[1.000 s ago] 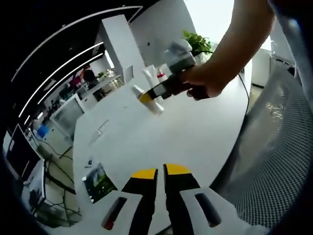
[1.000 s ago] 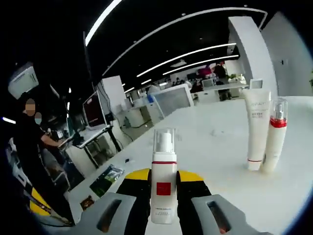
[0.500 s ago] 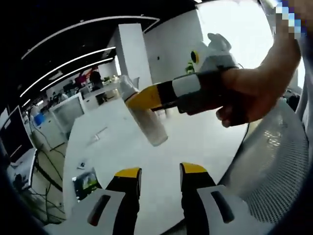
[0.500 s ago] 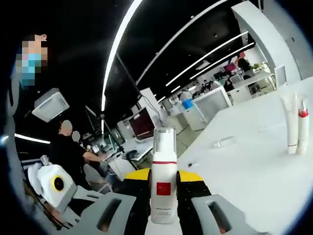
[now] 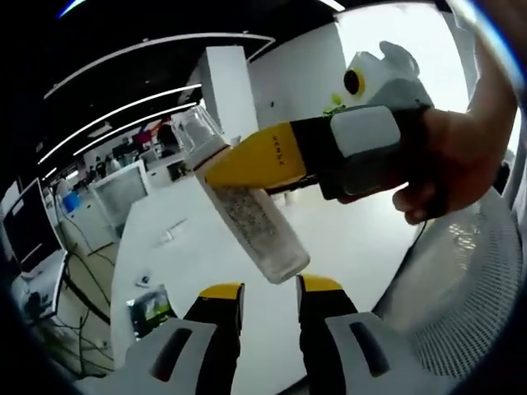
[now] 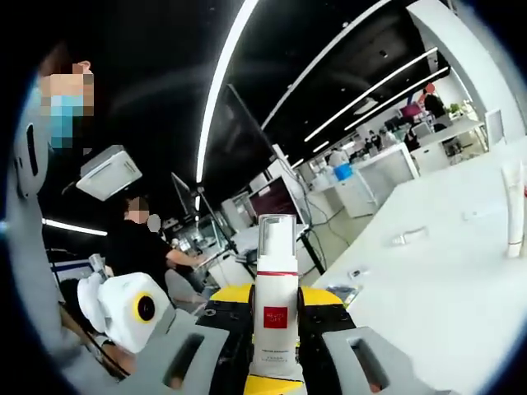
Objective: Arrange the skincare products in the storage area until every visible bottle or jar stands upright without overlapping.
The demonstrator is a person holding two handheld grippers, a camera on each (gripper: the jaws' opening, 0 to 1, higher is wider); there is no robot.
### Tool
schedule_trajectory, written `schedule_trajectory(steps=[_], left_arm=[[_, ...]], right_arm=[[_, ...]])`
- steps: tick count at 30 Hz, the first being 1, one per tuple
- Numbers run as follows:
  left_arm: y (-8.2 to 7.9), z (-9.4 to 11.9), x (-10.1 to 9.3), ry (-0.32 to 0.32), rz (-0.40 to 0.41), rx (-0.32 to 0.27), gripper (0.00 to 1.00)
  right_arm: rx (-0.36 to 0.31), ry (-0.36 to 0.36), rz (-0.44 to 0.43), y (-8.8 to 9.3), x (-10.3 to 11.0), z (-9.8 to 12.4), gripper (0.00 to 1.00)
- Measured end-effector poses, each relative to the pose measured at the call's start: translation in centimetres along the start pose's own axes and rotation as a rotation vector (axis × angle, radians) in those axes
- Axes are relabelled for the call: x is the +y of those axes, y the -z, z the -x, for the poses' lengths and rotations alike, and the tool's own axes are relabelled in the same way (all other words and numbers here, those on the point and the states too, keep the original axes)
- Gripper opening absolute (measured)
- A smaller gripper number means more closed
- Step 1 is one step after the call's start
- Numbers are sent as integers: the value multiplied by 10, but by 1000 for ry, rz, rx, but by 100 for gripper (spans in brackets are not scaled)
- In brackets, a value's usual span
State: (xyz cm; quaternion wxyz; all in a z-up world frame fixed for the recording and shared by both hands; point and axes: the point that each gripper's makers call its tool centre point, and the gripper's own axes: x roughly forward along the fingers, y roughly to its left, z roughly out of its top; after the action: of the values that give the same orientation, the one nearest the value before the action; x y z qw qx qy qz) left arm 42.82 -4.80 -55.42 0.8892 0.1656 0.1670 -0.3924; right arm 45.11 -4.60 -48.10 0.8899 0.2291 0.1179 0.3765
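Left gripper view: my left gripper (image 5: 268,298) is empty, jaws narrowly parted beneath the pump bottle (image 5: 247,214), held tilted above the table (image 5: 189,255).

Right gripper view: my right gripper (image 6: 277,306) clamps that bottle. I judge it needs levelling before lowering.

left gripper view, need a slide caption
Right gripper holds a tilted pump bottle above the open left gripper and white table.

Right gripper (image 6: 276,309) jaws clamped; left gripper (image 5: 268,300) jaws parted.

The bottle's (image 6: 276,309) base is hidden between the jaws.
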Motion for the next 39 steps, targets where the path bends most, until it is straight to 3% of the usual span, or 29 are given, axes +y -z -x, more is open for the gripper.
schedule_trajectory(steps=[6, 15, 19, 27, 33, 39], left_arm=[[0, 1, 1, -5, -13, -2, 18], [2, 0, 1, -1, -33, 14, 14], [2, 1, 1, 0, -33, 13, 12], [-16, 3, -10, 60, 67, -79, 29], [-19, 6, -5, 57, 137, -101, 29], [-15, 5, -6, 51, 102, -80, 27]], right_arm=[[5, -16, -7, 1, 6, 2, 12], [5, -40, -20, 3, 14, 3, 12], [7, -44, 14, 1, 15, 3, 12], [-10, -30, 23, -2, 9, -3, 12], [-1, -62, 67, 8, 24, -5, 12], [11, -61, 72, 5, 21, 2, 12]])
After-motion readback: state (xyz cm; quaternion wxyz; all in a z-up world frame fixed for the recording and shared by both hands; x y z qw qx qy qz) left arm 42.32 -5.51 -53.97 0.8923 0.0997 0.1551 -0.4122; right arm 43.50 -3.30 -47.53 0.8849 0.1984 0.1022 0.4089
